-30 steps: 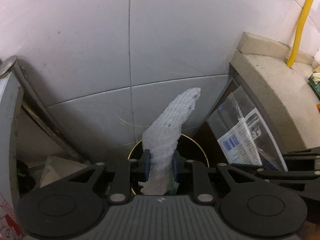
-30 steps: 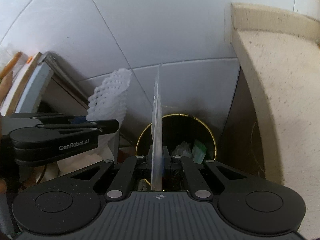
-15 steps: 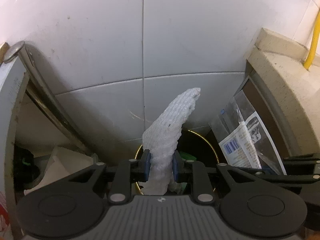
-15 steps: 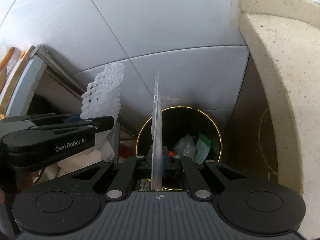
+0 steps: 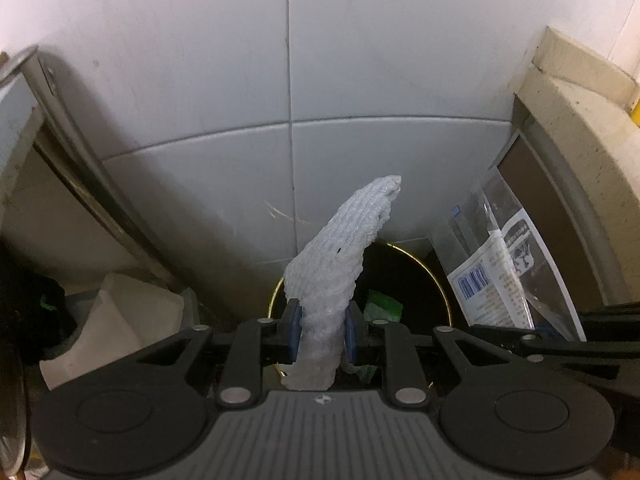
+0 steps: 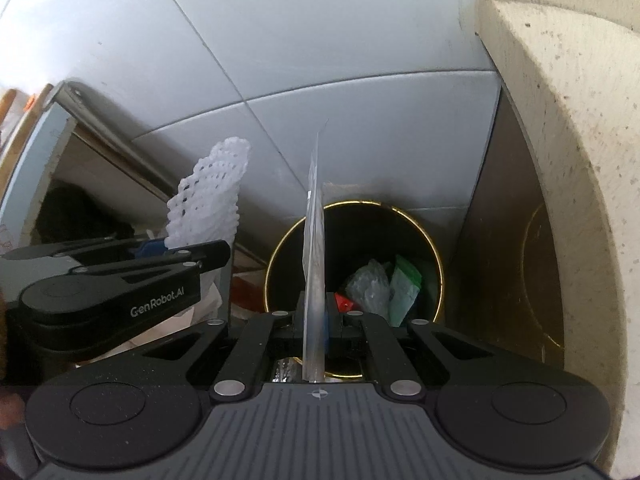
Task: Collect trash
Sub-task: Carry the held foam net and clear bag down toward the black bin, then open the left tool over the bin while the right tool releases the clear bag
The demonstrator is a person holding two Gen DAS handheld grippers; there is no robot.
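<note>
Setting: corner of grey-white tiled wall (image 5: 360,80), glossy, with thin dark grout lines; a speckled beige stone ledge (image 6: 560,160), rounded at its edge, stands right of the bin.

Bin (image 6: 434,256): round, black inside, thin gold rim, set on the floor against the wall. It holds crumpled clear film, a green packet and a small red scrap.

Left gripper (image 5: 320,330): jaws narrowly apart, blue pads clamped on the foam net sleeve (image 5: 340,248). The sleeve is white, soft, open-mesh and tapered, leaning up and to the right above the bin's left rim. Its lower end hangs below the pads.

Right gripper (image 6: 316,322): jaws nearly together, pinching the clear plastic bag (image 6: 314,256). The bag is flat, thin and stiff enough to stand upright, and shows edge-on in the right wrist view. In the left wrist view its broad face shows a printed label with a blue barcode. It stands over the bin's mouth, left of centre in the right wrist view.

Edges and room: the bin mouth is open and unobstructed right of the bag. A slanted metal-edged panel (image 5: 80,160) closes the space left of the bin, with pale crumpled material at its foot. The ledge's dark side face bounds the bin closely on the right.
</note>
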